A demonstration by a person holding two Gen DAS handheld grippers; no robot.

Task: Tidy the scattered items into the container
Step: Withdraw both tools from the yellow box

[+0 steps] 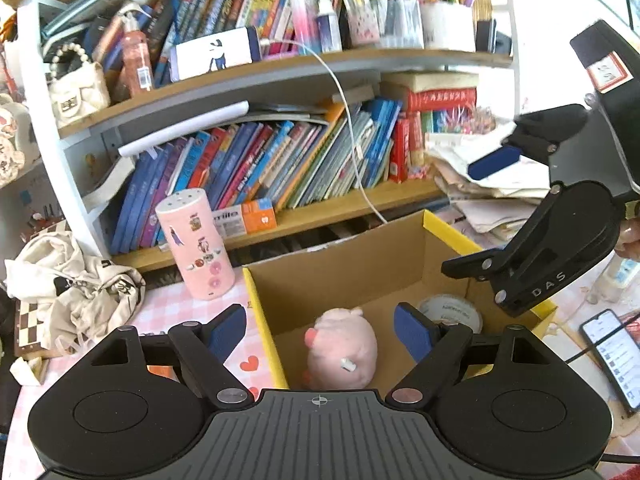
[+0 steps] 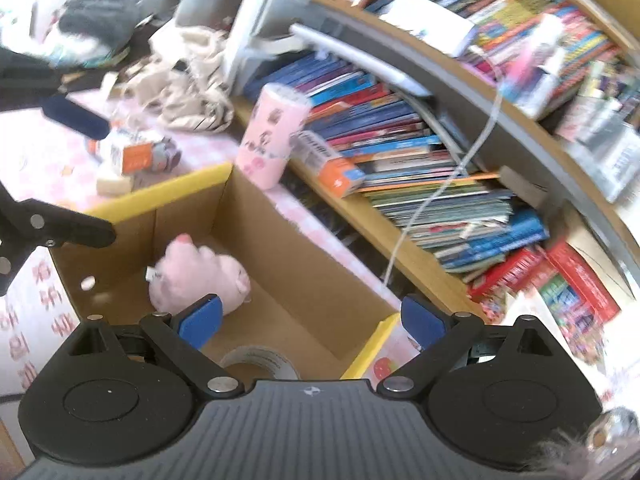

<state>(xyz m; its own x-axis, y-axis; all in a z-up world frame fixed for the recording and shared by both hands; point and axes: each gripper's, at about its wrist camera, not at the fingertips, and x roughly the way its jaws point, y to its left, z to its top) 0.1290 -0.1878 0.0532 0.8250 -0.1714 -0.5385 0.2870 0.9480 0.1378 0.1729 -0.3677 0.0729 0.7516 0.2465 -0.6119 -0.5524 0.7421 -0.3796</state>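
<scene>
Box (image 1: 352, 280): open carton, yellow rim, set at shelf foot so items can be dropped in from above.
Plush (image 1: 344, 344): pink, lying on box floor, centre.
Tape (image 1: 452, 312): roll, seen at 3 o'clock of plush, inside box.
L gripper (image 1: 320, 332): fingers apart, nothing held; poised over box.
R gripper (image 2: 312, 320): fingers apart, empty; poised over box.
Cylinder (image 1: 196, 244): pink, upright outside box at 10 o'clock; judged not yet tidied.
Carton (image 2: 136, 156): small, orange/white, on cloth past far rim; judged pending.
</scene>
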